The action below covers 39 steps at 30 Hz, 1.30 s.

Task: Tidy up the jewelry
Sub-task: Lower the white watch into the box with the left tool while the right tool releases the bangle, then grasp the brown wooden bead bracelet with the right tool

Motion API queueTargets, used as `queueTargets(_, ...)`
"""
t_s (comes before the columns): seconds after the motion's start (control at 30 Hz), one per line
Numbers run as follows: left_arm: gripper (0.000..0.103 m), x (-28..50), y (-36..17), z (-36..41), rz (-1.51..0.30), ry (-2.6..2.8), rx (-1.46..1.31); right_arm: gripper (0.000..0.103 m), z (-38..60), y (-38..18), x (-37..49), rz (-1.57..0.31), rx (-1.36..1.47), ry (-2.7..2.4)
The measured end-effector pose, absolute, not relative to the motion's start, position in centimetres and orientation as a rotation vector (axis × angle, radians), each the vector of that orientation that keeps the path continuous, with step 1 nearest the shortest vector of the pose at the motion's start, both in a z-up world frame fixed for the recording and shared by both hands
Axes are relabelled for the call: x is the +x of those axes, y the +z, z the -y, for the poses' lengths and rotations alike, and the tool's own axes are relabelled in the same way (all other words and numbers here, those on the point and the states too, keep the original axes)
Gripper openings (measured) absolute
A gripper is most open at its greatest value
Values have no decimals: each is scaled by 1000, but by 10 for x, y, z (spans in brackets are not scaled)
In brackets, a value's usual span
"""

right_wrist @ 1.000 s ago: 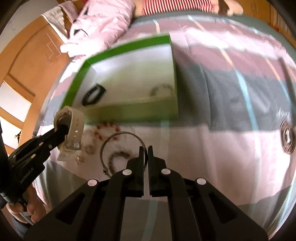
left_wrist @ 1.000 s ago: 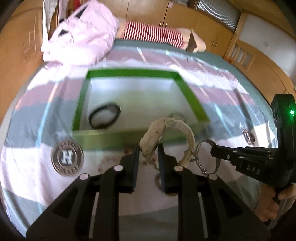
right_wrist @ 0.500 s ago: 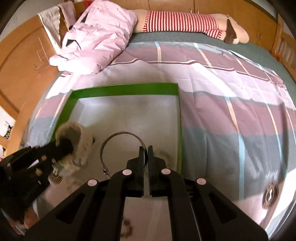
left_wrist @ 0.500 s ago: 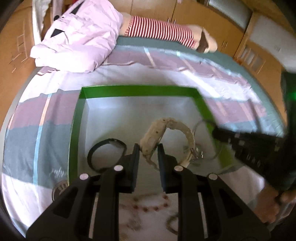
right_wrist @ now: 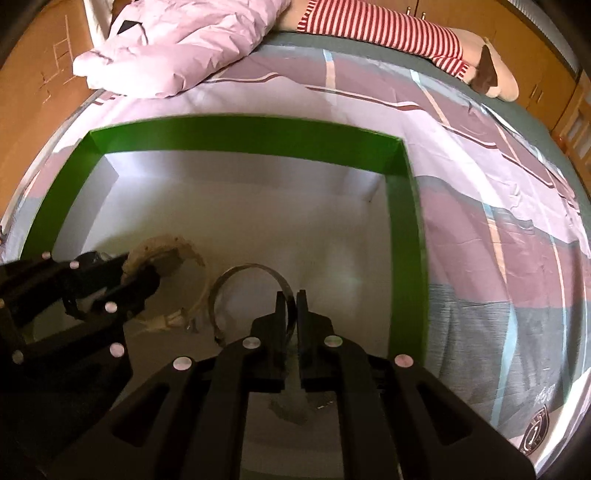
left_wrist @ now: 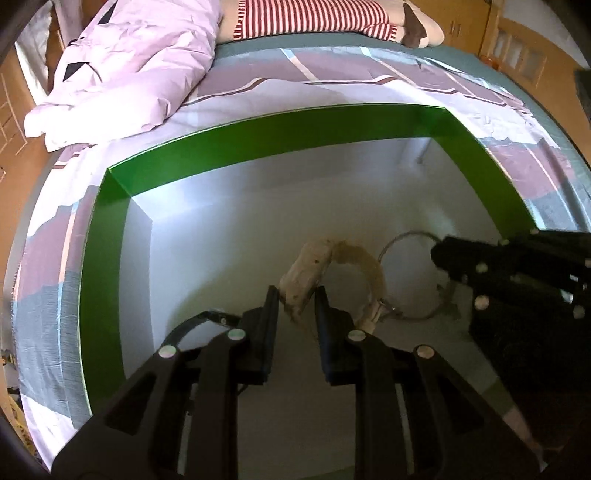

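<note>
Both tools are positioned over the green-walled box (left_wrist: pixel 280 144), which sits on the striped bedspread (right_wrist: pixel 480 206) of a bed. The left hand-held gripper (left_wrist: pixel 295 299) is clamped on the case of a cream-coloured watch (left_wrist: pixel 306 273), whose strap (left_wrist: pixel 369 269) curls off to its right, suspended above the box's white floor. The right hand-held gripper (right_wrist: pixel 291 306) has its fingers nearly together, pinching the rim of a thin silver bangle (right_wrist: pixel 243 273), which stands roughly upright ahead of the fingertips. Watch and bangle hang just beside each other; whether they touch cannot be determined. A black bracelet (left_wrist: pixel 192 325) lies in the box near the left fingers, mostly hidden behind them. A pale pink duvet (right_wrist: pixel 184 44) and a red-striped plush toy (right_wrist: pixel 388 26) lie at the far end of the bed, well apart from the box.
</note>
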<state>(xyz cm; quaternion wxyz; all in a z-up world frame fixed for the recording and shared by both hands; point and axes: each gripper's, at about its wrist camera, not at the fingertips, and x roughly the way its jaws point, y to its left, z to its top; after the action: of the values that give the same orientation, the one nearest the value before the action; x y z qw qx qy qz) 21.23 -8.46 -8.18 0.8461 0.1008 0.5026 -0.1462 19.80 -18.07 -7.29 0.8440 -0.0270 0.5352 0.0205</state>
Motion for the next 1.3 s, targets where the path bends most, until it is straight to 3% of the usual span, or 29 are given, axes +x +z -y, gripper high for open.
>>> queueTargets(0.07, 21, 210, -81, 87, -1064, -307, 227, 7, 177, -78, 198, -1140, -83, 39)
queueTargets(0.17, 35, 208, -76, 82, -1059, -302, 193, 23, 175, -80, 197, -1158, -45, 75)
queueTargets(0.23, 44, 211, -72, 78, -1069, -287, 174, 24, 177, -77, 195, -1154, -13, 73)
queueTargets(0.3, 61, 211, -61, 68, -1048, -263, 128, 25, 180, -73, 193, -1161, 23, 75)
queueTargets(0.37, 64, 208, -51, 61, -1034, -267, 80, 30, 185, -66, 189, -1160, 82, 75)
queueTargets(0.43, 64, 202, -37, 56, -1019, -272, 57, 38, 190, -53, 183, -1151, 141, 77)
queueTargets(0.5, 74, 194, -25, 51, -990, -261, 56, 62, 194, -43, 176, -1133, 148, 24)
queueTargets(0.53, 77, 187, -17, 48, -969, -258, 52, 64, 195, -38, 172, -1120, 153, 7)
queueTargets(0.8, 84, 90, -20, 30, -902, -269, 160, 69, 171, -5, 101, -1058, -7, 97)
queueTargets(1.03, 90, 42, -20, 22, -879, -231, 156, 73, 174, -40, 34, -1160, 41, 174)
queueTargets(1.3, 91, 20, -23, 1, -908, -162, 152, 73, 198, -74, 15, -1220, 205, 132)
